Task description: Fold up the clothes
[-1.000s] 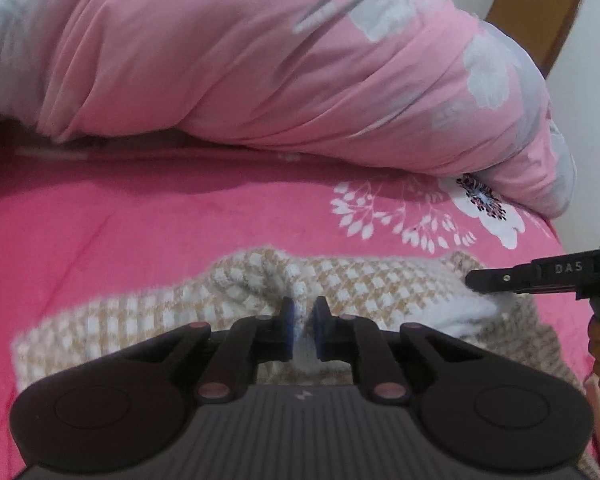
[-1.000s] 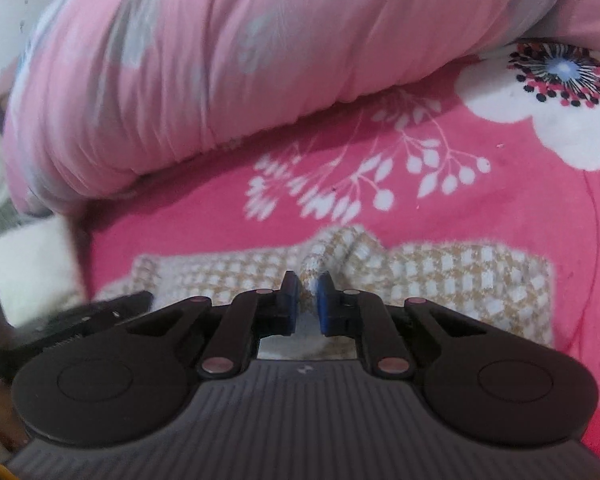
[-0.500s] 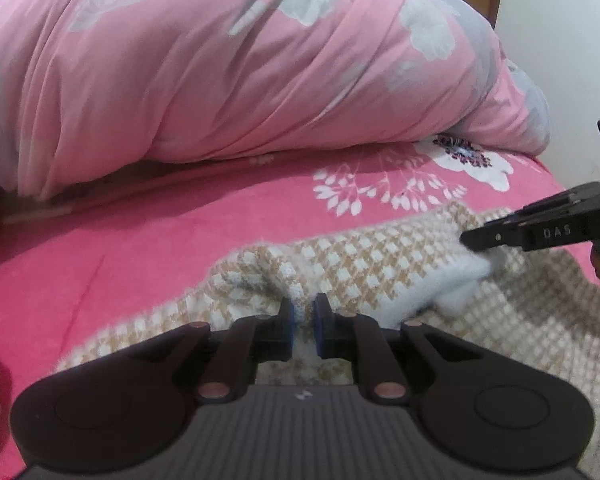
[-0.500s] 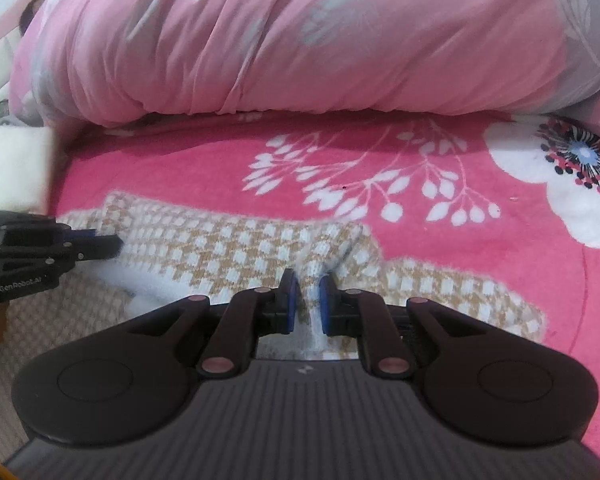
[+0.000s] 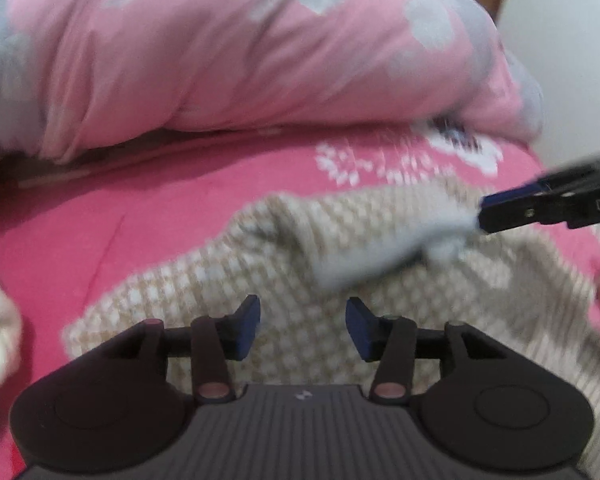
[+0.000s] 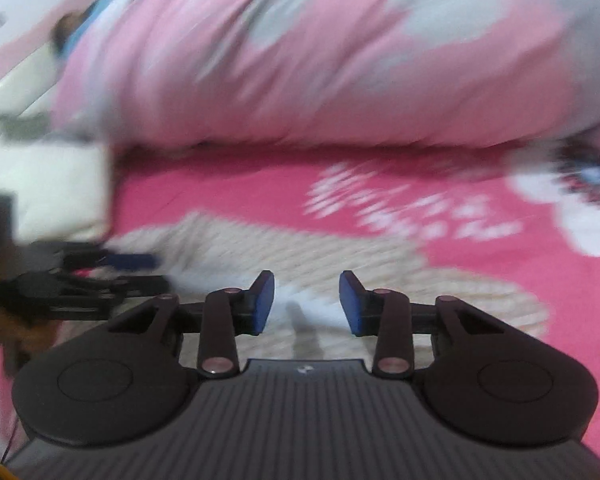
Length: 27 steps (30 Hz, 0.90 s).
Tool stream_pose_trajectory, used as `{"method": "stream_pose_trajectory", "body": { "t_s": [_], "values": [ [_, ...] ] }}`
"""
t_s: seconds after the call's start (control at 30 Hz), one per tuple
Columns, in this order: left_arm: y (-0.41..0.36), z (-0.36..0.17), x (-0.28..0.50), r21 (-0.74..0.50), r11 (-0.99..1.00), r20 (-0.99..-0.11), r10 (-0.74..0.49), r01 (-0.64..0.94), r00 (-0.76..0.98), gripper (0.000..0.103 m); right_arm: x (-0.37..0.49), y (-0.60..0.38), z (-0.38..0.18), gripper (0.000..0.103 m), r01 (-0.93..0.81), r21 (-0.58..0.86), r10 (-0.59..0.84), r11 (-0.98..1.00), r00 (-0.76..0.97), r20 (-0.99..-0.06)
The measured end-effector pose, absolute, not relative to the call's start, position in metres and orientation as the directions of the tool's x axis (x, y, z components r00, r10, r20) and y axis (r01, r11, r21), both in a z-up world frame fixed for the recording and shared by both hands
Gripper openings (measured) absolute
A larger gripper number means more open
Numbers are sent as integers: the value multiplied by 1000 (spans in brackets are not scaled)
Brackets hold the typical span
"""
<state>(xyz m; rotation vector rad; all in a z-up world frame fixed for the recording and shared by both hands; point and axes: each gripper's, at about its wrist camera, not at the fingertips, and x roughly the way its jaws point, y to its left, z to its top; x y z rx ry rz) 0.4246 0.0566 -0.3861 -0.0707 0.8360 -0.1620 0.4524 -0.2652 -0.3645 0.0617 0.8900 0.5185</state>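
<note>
Beige-and-white checked garment (image 5: 340,280) on seemingly floral hot-pink bedspread (image 5: 140,224).

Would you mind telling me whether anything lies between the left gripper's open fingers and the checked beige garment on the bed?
Nothing visible does. The left gripper, its jaws opening with no cloth pinched, sits directly over the checked garment on the pink bedspread. The right gripper is off at the garment's far side.
</note>
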Motion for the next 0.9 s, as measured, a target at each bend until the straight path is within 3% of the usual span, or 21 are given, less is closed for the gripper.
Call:
{"method": "stream_pose_trajectory", "body": {
  "t_s": [0.1,0.4,0.53,0.67,0.77,0.87,0.9],
  "values": [
    [52,-392,424,-114,985,-748,-172,132,641,53,462,-237,-387,15,-462,242,445,854,405,-798],
    [53,-395,413,-126,981,-741,-191,146,644,53,486,-206,-418,10,-392,206,380,897,442,-813],
    [54,-396,413,-138,979,-736,-201,147,647,53,472,-205,-402,12,-385,179,361,905,476,-802],
    [56,-396,413,-148,978,-729,-207,146,653,53,442,-207,-366,12,-523,169,450,835,474,-757],
    [59,-396,414,-154,977,-724,-215,150,655,53,432,-208,-341,12,-574,72,445,816,544,-711],
    [61,-394,415,-153,975,-724,-221,160,653,53,442,-211,-342,20,-563,-14,395,826,596,-699],
    [62,-394,415,-152,975,-724,-223,163,653,53,443,-208,-347,29,-584,-59,379,810,597,-707]
  ]
}}
